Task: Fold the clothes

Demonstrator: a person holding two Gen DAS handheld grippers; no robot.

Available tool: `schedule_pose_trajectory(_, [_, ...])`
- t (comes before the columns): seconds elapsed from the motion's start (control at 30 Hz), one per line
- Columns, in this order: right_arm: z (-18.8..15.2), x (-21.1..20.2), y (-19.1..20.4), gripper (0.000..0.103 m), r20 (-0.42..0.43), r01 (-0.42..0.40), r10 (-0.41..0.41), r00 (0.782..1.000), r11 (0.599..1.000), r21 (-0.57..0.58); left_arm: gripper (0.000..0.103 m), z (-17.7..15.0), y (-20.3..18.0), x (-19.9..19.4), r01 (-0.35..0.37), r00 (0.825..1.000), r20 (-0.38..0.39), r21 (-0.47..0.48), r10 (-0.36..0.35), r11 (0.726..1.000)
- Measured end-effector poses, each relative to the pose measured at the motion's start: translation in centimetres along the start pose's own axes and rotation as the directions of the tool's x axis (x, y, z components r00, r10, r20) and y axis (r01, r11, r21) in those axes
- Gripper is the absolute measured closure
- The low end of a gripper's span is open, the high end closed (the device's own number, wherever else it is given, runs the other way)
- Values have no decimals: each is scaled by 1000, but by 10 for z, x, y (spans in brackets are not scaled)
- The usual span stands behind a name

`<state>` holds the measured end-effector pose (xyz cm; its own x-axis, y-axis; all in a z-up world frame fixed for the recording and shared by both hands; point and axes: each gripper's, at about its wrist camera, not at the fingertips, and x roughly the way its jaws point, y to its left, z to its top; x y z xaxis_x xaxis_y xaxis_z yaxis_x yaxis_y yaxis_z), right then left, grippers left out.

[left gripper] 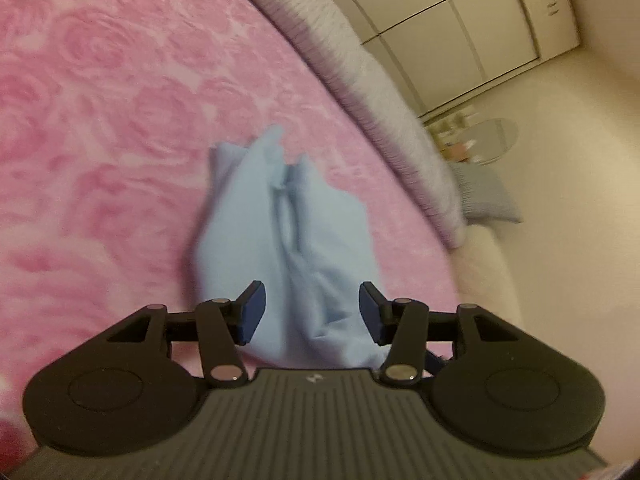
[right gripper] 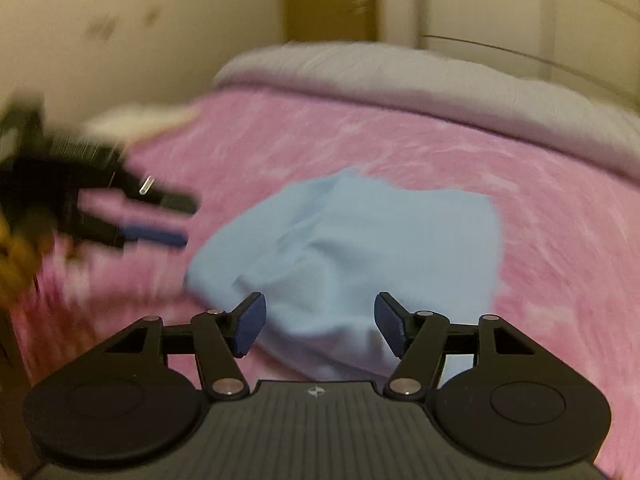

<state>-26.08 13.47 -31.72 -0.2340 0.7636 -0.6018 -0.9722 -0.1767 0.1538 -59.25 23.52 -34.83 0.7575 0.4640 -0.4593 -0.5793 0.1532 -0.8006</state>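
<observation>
A light blue garment (left gripper: 280,240) lies crumpled in soft folds on a pink rose-patterned blanket (left gripper: 100,120). My left gripper (left gripper: 312,312) is open just above its near end, with nothing between the blue pads. In the right wrist view the same blue garment (right gripper: 360,240) spreads wider on the pink blanket (right gripper: 540,240). My right gripper (right gripper: 320,324) is open over its near edge and holds nothing. The left gripper (right gripper: 176,220) shows blurred at the left of that view, open, beside the garment.
A grey pillow or bolster (left gripper: 360,72) runs along the far side of the bed, also seen as the grey bolster (right gripper: 400,76). White wardrobe doors (left gripper: 460,20), a small round table (left gripper: 488,140) and cream floor lie beyond the bed edge.
</observation>
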Motion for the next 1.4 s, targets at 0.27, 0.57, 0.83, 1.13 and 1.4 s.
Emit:
schedule_pose_trajectory(0.27, [-31,11,-139,74,-96,92,-29,995,644,760,55,15,8,51,29,998,-61,-72,-33,997])
schedule_pose_trajectory(0.57, [-39,35,-153,75,-82,26,73,994,566,824,53,32,14,105,51,991,-118,-120,-65,992])
schedule_pose_trajectory(0.83, [-37,40,-143,75,-90,38,50,995,633,773,96,45,-5,127,20,987,-163,69,-8,997])
schedule_pose_trajectory(1.13, [-1,39,-78,75,-108,6,55,993,869,494,97,67,-13,65,-41,998,-33,332,55,942])
schedule_pose_trajectory(1.4, [5,44,-53,72,-170,65,-3,985,932,356,97,54,20,69,-59,997,-22,277,67,959])
